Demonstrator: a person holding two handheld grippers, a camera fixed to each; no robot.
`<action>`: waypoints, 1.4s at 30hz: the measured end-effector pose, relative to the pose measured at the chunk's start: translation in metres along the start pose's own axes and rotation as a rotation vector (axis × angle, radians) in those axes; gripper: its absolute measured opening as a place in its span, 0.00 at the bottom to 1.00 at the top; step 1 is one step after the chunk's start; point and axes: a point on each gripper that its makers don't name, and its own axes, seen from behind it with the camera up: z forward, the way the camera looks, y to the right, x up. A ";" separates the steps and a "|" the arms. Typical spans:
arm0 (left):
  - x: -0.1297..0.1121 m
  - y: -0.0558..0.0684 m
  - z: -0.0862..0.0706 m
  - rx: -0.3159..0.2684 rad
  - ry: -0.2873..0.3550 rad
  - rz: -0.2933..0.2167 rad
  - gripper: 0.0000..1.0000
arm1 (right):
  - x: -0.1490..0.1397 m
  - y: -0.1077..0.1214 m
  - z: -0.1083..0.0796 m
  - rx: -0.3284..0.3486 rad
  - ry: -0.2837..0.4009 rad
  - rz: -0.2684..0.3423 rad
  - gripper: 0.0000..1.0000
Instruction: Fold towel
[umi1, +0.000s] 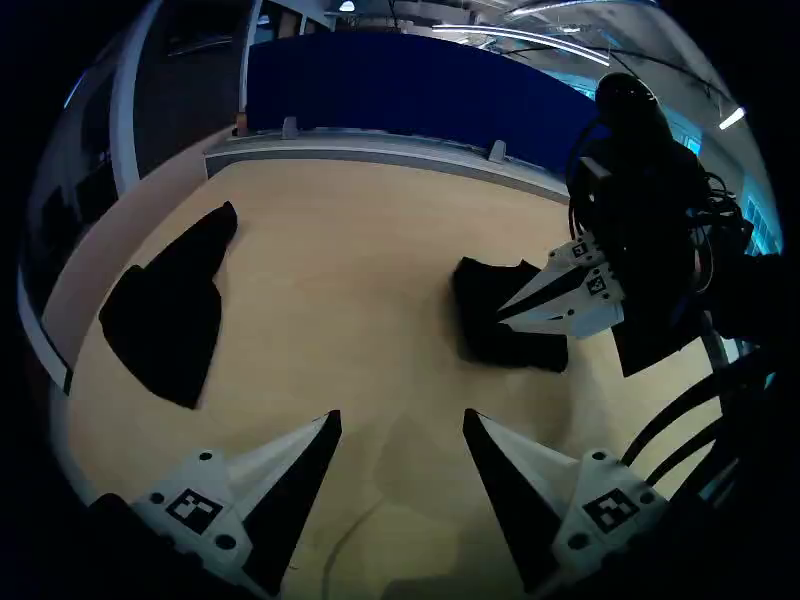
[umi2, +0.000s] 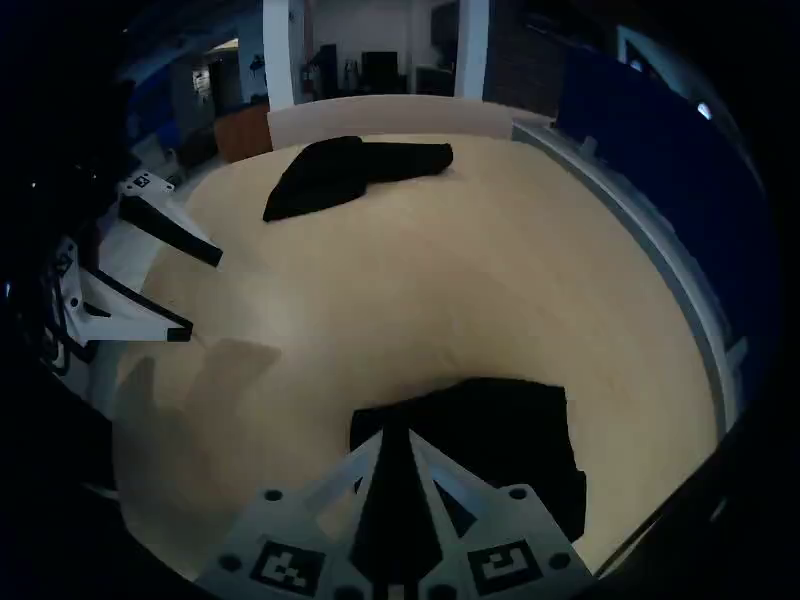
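The left tongs (umi1: 401, 415) reach forward from the bottom of the left gripper view. Their two white fingers, dark on the inner faces, are spread well apart, with the tips over the counter (umi1: 350, 260). In the right gripper view the same tongs appear at the left edge, fingers parted and pointing out across the counter.

The right tongs (umi2: 395, 432) have their fingers closed together. The tips meet at the near edge of the dark towel (umi2: 500, 430); whether cloth is nipped between them cannot be told. In the left gripper view they slant down low to the counter, held by a person (umi1: 640, 200) in dark clothing.
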 end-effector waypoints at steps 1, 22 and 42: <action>0.001 -0.001 0.000 0.001 0.000 0.001 0.90 | 0.002 0.000 -0.002 -0.004 0.007 0.005 0.06; -0.001 -0.004 -0.002 -0.003 -0.008 0.008 0.90 | -0.001 0.024 -0.080 -0.188 0.151 0.145 0.76; 0.000 -0.002 -0.004 -0.011 -0.008 0.015 0.90 | -0.069 0.046 -0.072 -0.244 0.089 0.331 0.69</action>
